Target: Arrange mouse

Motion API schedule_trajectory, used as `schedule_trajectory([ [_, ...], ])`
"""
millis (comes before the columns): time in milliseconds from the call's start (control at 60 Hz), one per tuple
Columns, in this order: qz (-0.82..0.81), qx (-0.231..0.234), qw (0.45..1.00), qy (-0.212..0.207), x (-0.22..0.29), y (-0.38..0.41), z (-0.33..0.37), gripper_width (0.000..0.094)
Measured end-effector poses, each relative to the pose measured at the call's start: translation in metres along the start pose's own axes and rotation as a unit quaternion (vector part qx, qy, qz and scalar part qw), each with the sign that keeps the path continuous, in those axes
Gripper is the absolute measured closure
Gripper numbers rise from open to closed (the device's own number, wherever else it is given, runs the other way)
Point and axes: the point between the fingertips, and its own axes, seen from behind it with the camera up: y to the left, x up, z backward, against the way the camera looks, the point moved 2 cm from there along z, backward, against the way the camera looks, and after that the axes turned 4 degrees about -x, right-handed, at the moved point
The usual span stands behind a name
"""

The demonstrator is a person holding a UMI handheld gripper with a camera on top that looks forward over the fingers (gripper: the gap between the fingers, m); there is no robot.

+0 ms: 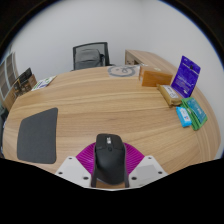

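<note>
A black computer mouse point(109, 158) sits between my gripper's point(109, 172) two fingers, nose pointing away from me. The magenta pads point(88, 157) touch its left and right flanks, so the gripper is shut on the mouse. The mouse is over the near edge of the wooden table point(110, 105). I cannot tell whether it rests on the wood or is held just above it. A dark grey mouse mat point(38, 135) lies flat on the table to the left of the fingers, apart from the mouse.
Beyond the fingers to the right are teal packets point(190, 113), a cardboard box point(156, 75) and a purple upright card point(186, 72). A round white object point(121, 70) lies at the far edge. A black chair point(90, 55) stands behind the table. Books point(16, 82) stand far left.
</note>
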Motion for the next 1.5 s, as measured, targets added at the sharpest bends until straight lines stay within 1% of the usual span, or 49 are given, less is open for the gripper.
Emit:
schedule_trajectory([
  [67, -0.003, -0.005, 1.000, -0.001, 0.001, -0.001, 0.000, 0.0591],
  [133, 0.003, -0.011, 1.000, -0.004, 0.002, 0.000, 0.002, 0.0595],
  [200, 0.007, -0.009, 1.000, 0.004, -0.001, 0.003, 0.006, 0.0594],
  [283, 0.025, -0.021, 0.999, -0.011, 0.012, 0.003, 0.024, 0.0595],
  [317, 0.022, -0.024, 0.999, -0.025, 0.023, 0.006, 0.033, 0.0593],
  [383, 0.031, -0.022, 0.999, -0.037, 0.045, 0.015, 0.054, 0.0593],
  [583, 0.016, 0.018, 0.996, -0.086, 0.116, 0.078, 0.114, 0.0594],
  [717, 0.027, 0.049, 0.993, -0.101, 0.134, 0.143, 0.132, 0.0596],
  [850, 0.045, 0.074, 0.992, -0.096, 0.123, 0.212, 0.125, 0.0595],
  [950, 0.060, 0.083, 0.991, -0.082, 0.097, 0.255, 0.104, 0.0593],
  [1017, 0.069, 0.076, 0.992, -0.067, 0.075, 0.269, 0.086, 0.0591],
  [1117, 0.087, 0.050, 0.994, -0.043, 0.045, 0.276, 0.057, 0.0591],
  [1217, 0.087, 0.046, 0.995, -0.025, 0.023, 0.281, 0.038, 0.0589],
  [1400, 0.089, 0.028, 0.996, -0.015, 0.002, 0.272, 0.021, 0.0577],
  [1450, 0.080, 0.036, 0.996, -0.021, 0.003, 0.274, 0.022, 0.0552],
  [1500, 0.076, 0.040, 0.996, -0.018, 0.001, 0.274, 0.020, 0.0523],
])
